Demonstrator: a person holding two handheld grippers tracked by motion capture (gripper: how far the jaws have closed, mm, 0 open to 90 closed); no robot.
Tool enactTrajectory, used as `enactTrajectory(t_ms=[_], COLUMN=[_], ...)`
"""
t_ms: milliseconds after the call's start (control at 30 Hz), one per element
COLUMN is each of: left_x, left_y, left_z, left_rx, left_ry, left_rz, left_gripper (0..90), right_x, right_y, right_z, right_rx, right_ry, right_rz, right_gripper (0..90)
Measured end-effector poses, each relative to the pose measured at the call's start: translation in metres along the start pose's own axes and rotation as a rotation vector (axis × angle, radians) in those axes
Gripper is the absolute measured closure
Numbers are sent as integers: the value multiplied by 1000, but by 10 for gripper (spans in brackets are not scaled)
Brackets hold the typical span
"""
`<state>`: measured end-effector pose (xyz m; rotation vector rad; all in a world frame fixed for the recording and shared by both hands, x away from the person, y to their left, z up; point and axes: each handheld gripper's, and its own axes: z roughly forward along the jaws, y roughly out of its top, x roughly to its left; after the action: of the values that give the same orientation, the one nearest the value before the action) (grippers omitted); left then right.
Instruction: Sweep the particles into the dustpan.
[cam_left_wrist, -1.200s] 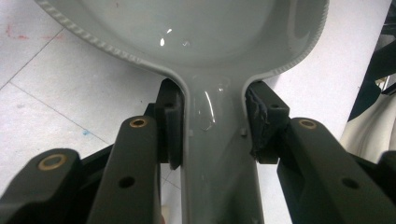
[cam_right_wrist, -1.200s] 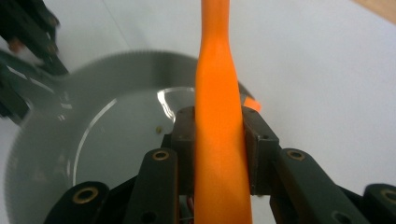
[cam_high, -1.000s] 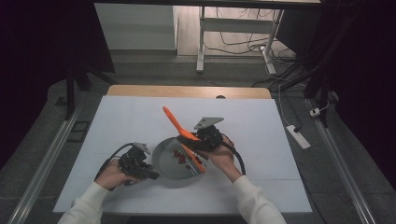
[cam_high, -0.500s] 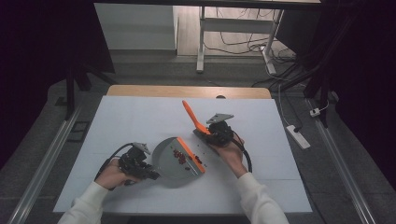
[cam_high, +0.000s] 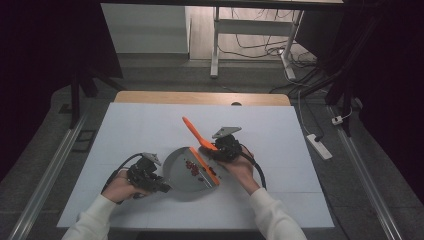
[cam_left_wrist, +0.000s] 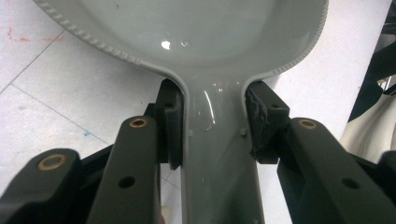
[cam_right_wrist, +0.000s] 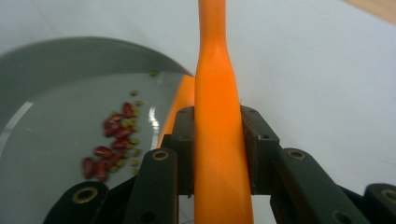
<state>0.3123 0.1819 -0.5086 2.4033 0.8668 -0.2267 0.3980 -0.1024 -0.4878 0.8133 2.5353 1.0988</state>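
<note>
Sweeping looks mostly done: red beans (cam_high: 192, 167) sit mid-dustpan (cam_high: 181, 169), left gripper (cam_high: 161, 185) clamped on its handle at 7 o'clock, right gripper (cam_high: 212, 150) clamping the orange brush (cam_high: 196, 135); dumping's left.

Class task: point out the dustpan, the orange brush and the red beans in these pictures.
dustpan (cam_high: 176, 170), high view, bare grey floor of the pan
orange brush (cam_right_wrist: 218, 116), right gripper view, handle between the jaws
red beans (cam_right_wrist: 109, 144), right gripper view, middle of the pile

so the dustpan (cam_high: 187, 175) sits on the surface (cam_high: 150, 125), beans (cam_high: 192, 167) lying in it, brush (cam_high: 200, 145) along its right edge.
</note>
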Motion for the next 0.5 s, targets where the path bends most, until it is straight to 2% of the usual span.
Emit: enactTrajectory(t_ms=[100,233,267,300,400,500], left_x=[0,0,0,0,0,0], left_y=[0,0,0,0,0,0], left_z=[0,0,0,0,0,0], left_rx=[0,1,2,3,2,0], left_ry=[0,2,1,1,2,1], left_rz=[0,3,2,2,2,2], left_gripper=[615,615,615,615,615,615], right_x=[6,14,16,19,25,30], right_y=[1,2,3,4,6,9], right_z=[2,4,3,3,3,1], right_rx=[-2,-25,-38,-59,-59,-88], right_ry=[9,52,70,109,121,183], right_rz=[-7,19,32,45,25,31], right_gripper=[699,699,699,700,700,701])
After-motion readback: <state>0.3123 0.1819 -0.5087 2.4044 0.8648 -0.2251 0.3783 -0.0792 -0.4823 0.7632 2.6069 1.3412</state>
